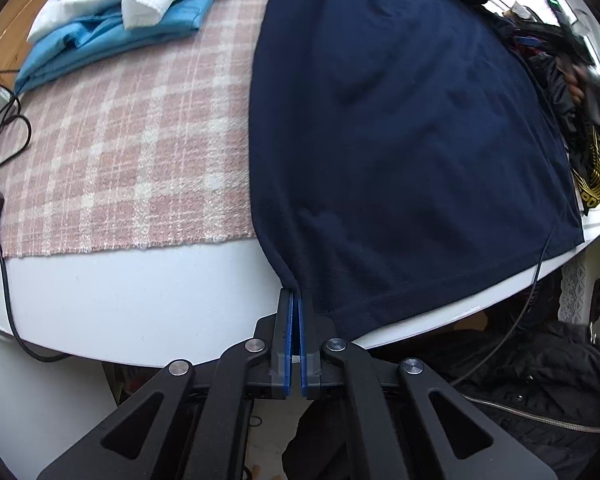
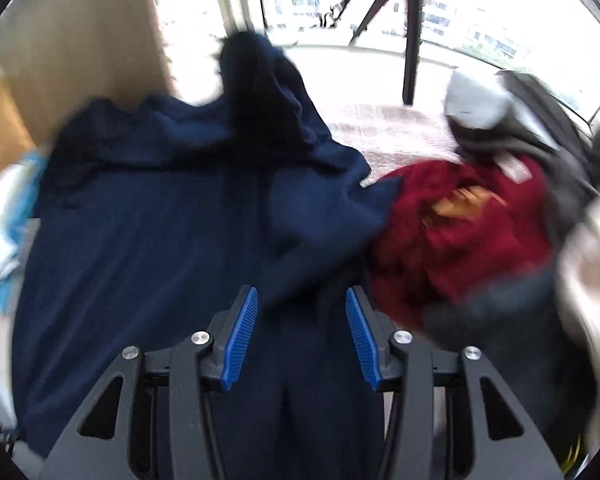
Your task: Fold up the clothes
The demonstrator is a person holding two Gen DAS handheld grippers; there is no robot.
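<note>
navy top (image 1: 400, 128) on pink/white plaid blanket (image 1: 120, 152); blue & white cloths (image 1: 112, 28); red garment (image 2: 468, 232), maybe w/ gold print.

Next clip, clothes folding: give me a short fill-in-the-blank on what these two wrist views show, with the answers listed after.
1. The left gripper is shut on a corner of the ____ garment.
2. The right gripper has its jaws ____, with nothing pinched between them.
3. The checked cloth under the garment is pink and ____.
4. Beside the navy garment in the right wrist view lies a ____ piece of clothing.

Answers: navy; open; white; dark red
</note>
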